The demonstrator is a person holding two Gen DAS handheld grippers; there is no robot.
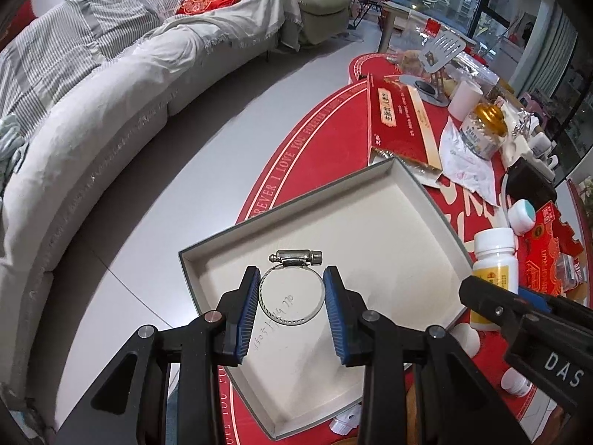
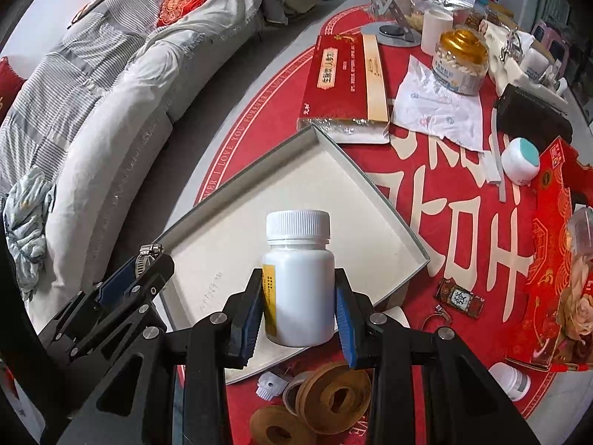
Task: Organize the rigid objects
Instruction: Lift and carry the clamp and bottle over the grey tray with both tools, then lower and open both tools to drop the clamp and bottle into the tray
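The left gripper [image 1: 291,298] pinches a metal hose clamp [image 1: 291,289] by its ring, held over the shallow white tray [image 1: 370,200]. The right gripper [image 2: 296,306] squeezes a white pill bottle [image 2: 298,278] upright, also above the tray. The thin ring could likely twist or slip from the pads, and the smooth bottle might tip over if let go while tilted. The tray sits on a round red table mat [image 2: 444,200] crowded with boxes and jars. A grey sofa [image 1: 92,122] curves beyond it.
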